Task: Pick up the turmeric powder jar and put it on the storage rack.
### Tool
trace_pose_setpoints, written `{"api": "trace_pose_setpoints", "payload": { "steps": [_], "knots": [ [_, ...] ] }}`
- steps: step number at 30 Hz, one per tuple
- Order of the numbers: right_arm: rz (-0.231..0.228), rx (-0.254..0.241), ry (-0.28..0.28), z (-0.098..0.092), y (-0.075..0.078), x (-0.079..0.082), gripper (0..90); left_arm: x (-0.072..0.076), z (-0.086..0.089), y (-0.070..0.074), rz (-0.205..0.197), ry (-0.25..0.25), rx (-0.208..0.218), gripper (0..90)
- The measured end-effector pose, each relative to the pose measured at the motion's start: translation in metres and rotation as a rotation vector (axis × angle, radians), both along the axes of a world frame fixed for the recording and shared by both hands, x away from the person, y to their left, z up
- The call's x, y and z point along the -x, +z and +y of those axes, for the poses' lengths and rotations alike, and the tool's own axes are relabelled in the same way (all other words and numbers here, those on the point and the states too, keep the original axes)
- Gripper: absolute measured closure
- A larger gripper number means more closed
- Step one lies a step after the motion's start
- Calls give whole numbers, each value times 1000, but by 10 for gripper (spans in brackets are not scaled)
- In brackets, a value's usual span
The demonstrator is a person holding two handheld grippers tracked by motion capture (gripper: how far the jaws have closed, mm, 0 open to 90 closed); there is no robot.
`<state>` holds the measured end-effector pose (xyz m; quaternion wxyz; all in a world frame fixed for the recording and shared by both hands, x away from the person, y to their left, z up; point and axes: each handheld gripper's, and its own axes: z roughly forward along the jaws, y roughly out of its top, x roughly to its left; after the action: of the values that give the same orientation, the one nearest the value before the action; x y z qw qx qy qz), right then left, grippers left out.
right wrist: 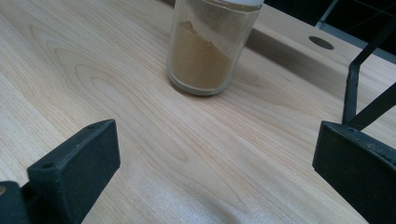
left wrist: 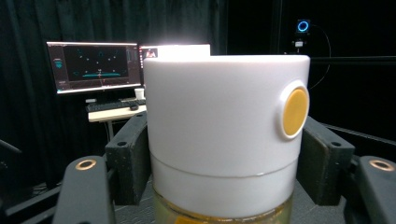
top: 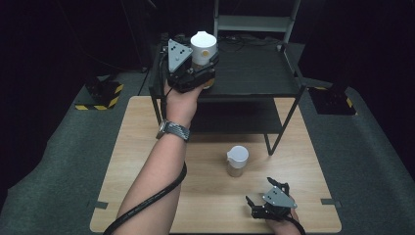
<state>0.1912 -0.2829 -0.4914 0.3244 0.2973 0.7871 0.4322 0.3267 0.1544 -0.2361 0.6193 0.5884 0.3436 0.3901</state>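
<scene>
Jar (left wrist: 224, 140) between left fingers (left wrist: 133, 158) (clamped)

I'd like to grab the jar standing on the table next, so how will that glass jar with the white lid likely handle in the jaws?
The jar looks like smooth glass, so probably rigid but slippery and breakable if squeezed hard. Powder fills much of it, so it is likely weighty for its size. It stands upright on the table and is taller than wide, so a high push might tip it.

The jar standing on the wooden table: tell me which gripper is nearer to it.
Right. The right gripper rests open on the table just short of that jar; the left gripper is up at the black shelf, shut on another jar.
</scene>
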Motion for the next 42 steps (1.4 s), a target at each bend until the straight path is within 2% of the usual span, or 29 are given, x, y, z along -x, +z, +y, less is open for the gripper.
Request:
{"api": "trace_pose_setpoints", "payload": {
  "steps": [15,22,25,27,29,30,32,42],
  "knots": [
    [-1,-2,2,0,0,0,0,0,2,-5,-6,-5,8,300],
    [0,-1,1,0,0,0,0,1,1,-4,6,-3,14,295],
    [-1,1,2,0,0,0,0,2,0,-2,20,10,19,197],
    [0,-1,1,0,0,0,0,4,-1,-3,18,11,22,182],
    [-1,-2,2,0,0,0,0,8,-3,0,28,22,19,85],
    [0,-3,2,-1,0,0,0,11,-5,0,33,32,25,85],
    [0,-4,0,0,0,0,0,17,-6,2,37,42,12,7],
    [-2,-1,0,0,0,1,0,40,-1,-1,18,30,-1,4]
  ]
}}
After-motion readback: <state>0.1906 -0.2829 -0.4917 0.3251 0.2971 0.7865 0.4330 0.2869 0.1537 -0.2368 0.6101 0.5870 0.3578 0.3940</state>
